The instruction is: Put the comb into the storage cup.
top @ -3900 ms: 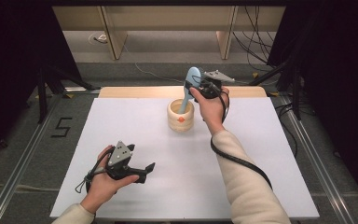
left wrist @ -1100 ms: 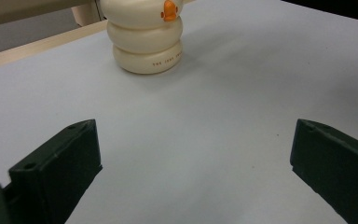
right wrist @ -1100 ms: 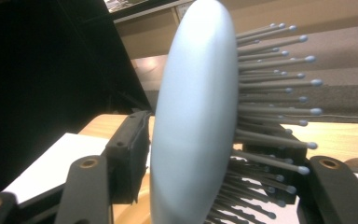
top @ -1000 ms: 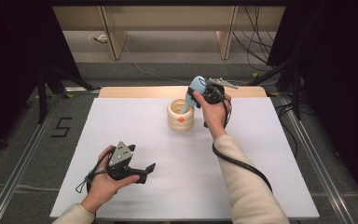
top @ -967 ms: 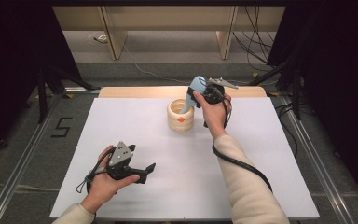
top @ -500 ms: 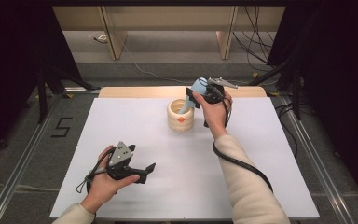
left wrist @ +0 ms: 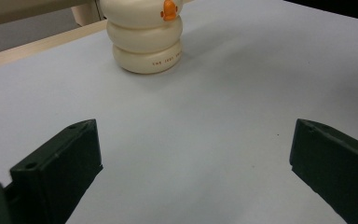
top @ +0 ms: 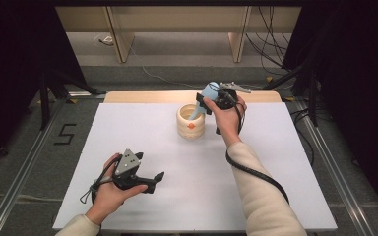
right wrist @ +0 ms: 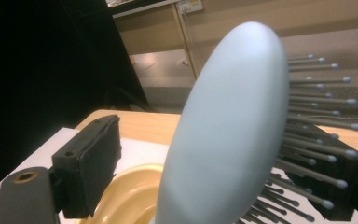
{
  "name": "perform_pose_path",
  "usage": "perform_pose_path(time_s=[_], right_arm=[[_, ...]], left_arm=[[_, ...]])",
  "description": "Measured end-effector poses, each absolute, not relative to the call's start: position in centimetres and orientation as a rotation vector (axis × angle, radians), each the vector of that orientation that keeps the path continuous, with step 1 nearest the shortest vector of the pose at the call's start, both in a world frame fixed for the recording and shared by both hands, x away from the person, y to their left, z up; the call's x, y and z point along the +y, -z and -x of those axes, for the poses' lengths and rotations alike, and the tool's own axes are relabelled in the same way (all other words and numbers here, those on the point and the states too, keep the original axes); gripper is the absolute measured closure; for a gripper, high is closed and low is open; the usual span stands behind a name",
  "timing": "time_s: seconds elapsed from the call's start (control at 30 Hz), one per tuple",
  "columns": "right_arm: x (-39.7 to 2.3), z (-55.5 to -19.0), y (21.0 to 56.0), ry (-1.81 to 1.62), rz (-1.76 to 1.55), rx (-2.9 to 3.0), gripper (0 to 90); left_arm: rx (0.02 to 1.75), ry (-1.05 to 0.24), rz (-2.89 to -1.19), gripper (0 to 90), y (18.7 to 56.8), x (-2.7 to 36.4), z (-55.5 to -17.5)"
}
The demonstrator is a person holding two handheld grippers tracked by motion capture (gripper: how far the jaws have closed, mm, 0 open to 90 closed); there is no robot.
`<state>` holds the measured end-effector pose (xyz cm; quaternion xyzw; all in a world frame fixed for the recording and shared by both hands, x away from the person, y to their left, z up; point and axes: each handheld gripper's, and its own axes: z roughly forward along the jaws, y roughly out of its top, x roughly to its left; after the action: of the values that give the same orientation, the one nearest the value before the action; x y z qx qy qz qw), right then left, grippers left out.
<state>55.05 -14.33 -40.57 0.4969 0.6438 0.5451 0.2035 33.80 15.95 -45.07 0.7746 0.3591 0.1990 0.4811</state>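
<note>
A white-topped bench (top: pixel 128 132) carries a cream ribbed holder (top: pixel 191 121), shaped like stacked rings, which stands upright toward the far middle. An orange mark (left wrist: pixel 169 9) is seen on its front, and a line of small reddish lettering (left wrist: pixel 166 60) runs along its lowest ring, too small to be read. A pale blue hairbrush (top: pixel 203 101) is held by the right claw (top: pixel 207 102) above the holder, tilted, with its lower end down inside the holder's mouth. In the right gripper view the brush's smooth back (right wrist: pixel 226 126) is turned to the camera and its bristles (right wrist: pixel 314 126) press against one jaw, while the other jaw stands clear of the brush on the back's side. The left claw (top: pixel 153 179) is held low over the near left of the bench, its jaws spread wide and holding nothing. A figure "5" (top: pixel 65 133) is marked on the floor left of the bench.
</note>
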Motion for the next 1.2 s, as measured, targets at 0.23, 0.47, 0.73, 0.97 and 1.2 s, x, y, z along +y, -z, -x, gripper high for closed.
perform_pose_path(time_s=[0.23, 0.47, 0.73, 0.97, 1.2], right_arm=[[-14.5, -54.9, 40.9, -1.512, -1.401, 1.801, 15.4], [-14.9, -54.7, 41.1, -1.483, -1.404, 1.812, 14.8], [-15.5, -54.4, 41.5, -1.446, -1.398, 1.832, 12.3], [-15.9, -53.9, 41.7, -1.433, -1.38, 1.852, 11.0], [-16.7, -53.1, 41.7, -1.424, -1.363, 1.862, 10.7]], left_arm=[[0.876, -0.487, -1.89, 1.4, 45.1, 15.9, -33.8], [0.877, -0.485, -1.891, 1.4, 45.1, 15.9, -33.8], [0.877, -0.485, -1.893, 1.4, 45.2, 15.9, -33.8], [0.878, -0.487, -1.888, 1.4, 45.2, 16.0, -33.8], [0.883, -0.488, -1.893, 1.5, 45.2, 16.0, -33.9]])
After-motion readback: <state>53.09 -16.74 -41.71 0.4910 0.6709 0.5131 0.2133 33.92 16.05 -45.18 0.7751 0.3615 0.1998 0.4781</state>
